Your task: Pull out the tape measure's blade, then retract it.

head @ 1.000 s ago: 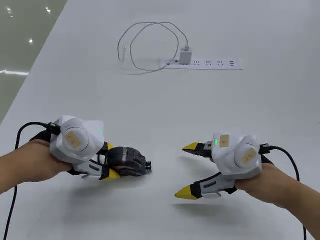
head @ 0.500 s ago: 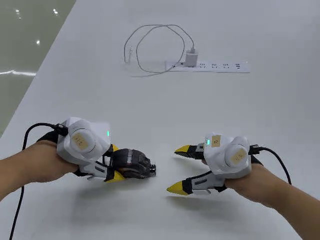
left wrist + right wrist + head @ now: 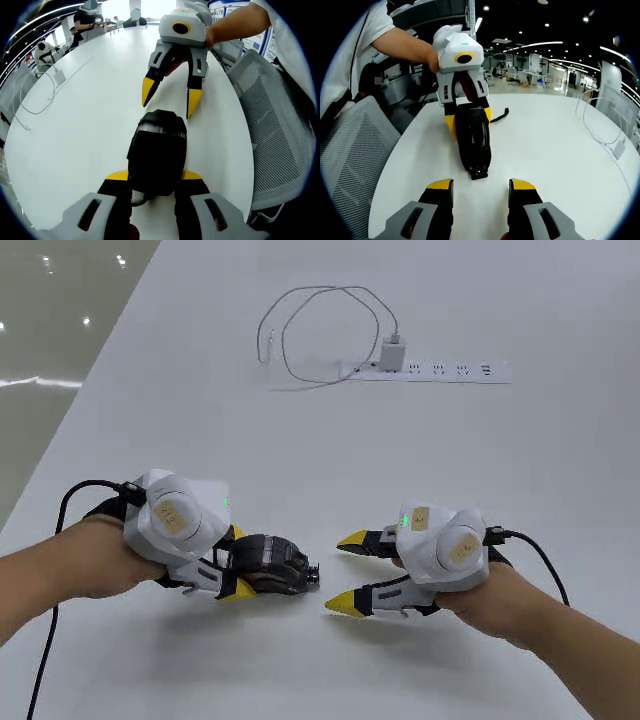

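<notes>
Tape measure between jaws of left tool

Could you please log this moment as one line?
left tool: shut on tape measure | right tool: open, short of blade hook | pull not begun

An open-plan office is indicated: a long white worktop is flanked by a grey mesh office chair, a white power strip with a plugged-in charger is laid on it, and distant desk rows are lit by recessed ceiling spotlights.
</notes>
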The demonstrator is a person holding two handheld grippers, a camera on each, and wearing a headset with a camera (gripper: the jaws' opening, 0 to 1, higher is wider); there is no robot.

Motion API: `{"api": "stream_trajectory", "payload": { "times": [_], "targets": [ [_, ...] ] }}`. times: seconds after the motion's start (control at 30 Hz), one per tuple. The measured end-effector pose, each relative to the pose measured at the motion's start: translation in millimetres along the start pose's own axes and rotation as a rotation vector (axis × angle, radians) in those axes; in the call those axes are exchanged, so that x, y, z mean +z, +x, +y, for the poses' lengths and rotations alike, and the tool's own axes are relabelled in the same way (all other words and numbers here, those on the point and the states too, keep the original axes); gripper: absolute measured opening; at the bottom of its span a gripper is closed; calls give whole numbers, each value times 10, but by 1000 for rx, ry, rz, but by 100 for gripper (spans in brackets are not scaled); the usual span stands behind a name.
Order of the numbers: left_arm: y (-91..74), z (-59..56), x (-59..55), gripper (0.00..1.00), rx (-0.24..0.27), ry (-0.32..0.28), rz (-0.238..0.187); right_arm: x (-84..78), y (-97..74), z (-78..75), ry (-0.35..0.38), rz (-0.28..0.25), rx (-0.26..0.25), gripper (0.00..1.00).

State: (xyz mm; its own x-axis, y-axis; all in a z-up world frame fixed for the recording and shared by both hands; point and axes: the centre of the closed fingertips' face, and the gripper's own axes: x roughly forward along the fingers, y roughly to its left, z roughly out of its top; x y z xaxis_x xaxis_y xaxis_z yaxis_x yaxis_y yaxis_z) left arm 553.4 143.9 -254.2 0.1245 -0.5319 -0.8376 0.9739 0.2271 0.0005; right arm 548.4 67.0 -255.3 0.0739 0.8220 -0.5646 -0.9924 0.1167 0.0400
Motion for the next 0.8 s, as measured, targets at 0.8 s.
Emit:
{"api": "stream_trajectory", "payload": {
  "times": [0.8],
  "targets": [
    [0, -12, 6, 28, -3, 0, -3, 73, 187, 35, -38, -33, 32, 19]
  ]
}}
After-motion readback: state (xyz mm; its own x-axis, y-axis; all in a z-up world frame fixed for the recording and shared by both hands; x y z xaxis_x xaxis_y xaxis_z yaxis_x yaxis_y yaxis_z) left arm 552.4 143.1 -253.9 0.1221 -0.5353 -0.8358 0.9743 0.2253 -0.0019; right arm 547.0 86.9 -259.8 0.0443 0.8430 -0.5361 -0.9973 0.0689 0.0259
